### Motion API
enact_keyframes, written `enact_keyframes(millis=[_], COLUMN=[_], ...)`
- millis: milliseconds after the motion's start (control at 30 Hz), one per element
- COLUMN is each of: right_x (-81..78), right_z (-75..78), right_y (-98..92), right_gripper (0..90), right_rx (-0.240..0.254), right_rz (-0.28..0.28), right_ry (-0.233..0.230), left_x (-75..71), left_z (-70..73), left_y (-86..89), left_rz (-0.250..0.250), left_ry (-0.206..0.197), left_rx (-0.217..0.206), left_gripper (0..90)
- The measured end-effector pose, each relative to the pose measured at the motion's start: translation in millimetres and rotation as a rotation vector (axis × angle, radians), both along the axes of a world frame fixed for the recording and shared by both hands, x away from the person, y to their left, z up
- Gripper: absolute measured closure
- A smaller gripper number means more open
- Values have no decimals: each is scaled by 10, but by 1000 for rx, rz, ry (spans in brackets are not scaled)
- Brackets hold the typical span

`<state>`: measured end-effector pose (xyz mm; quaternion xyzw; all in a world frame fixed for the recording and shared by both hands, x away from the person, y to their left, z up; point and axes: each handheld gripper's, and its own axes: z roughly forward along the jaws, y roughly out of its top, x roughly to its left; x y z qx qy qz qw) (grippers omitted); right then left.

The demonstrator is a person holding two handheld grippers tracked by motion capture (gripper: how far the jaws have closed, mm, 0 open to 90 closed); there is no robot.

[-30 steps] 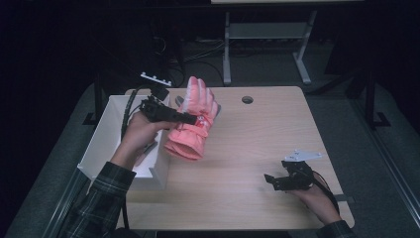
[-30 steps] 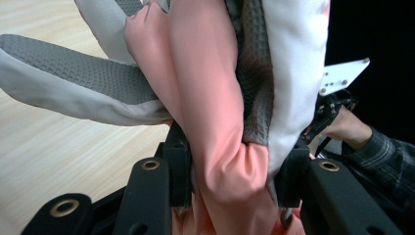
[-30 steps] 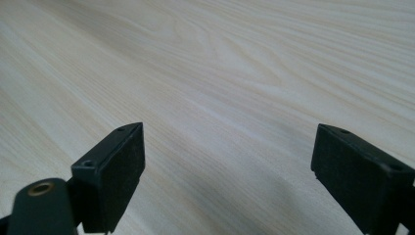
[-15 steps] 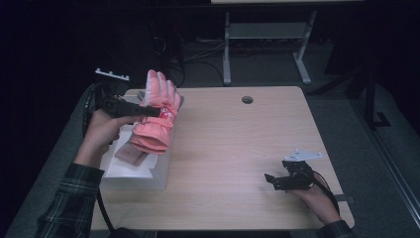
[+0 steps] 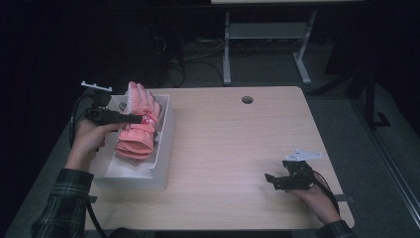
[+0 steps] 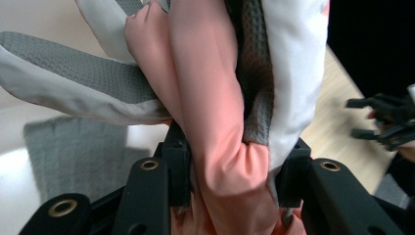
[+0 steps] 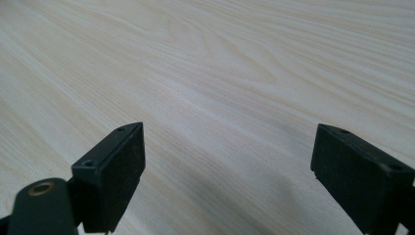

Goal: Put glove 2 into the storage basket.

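Clamping pink ski glove (image 5: pixel 138 124) in left gripper (image 5: pixel 130 119), jaws pinched on fabric | glove moved left off table (image 5: pixel 233 148), now over white bin (image 5: pixel 166 134), likely drop-off next | right gripper (image 5: pixel 271 179) wide, empty, resting near front-right edge | mid-table free.

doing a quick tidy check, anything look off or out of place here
Nothing stands out as damaged or spilled. The left claw pinches a bulky pink padded glove above the white rectangular box at the wooden table's left edge; the right claw is open, holding nothing.
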<state>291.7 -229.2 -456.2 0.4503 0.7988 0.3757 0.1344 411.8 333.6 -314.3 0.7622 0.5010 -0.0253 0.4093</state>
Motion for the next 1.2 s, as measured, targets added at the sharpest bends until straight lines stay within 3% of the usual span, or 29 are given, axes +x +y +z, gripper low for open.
enact_keyframes(millis=[467, 700, 867, 1000, 1200], right_x=[-1, 0, -3, -4, -1], right_z=[5, 10, 7, 10, 8], right_y=[-6, -5, 7, 4, 7], right_gripper=[124, 124, 124, 124, 124], right_rx=[-2, -1, -2, 0, 0], right_rz=[2, 4, 7, 5, 14], right_ry=[2, -1, 4, 5, 9], left_x=[160, 196, 199, 195, 148], left_z=[-654, -880, -907, -861, -623], left_y=[-117, -173, -161, -139, -86], left_rz=[2, -8, -6, -1, 16], left_ry=[98, 141, 134, 118, 36], left_rx=[78, 81, 69, 90, 94], left_gripper=[563, 523, 465, 315, 218])
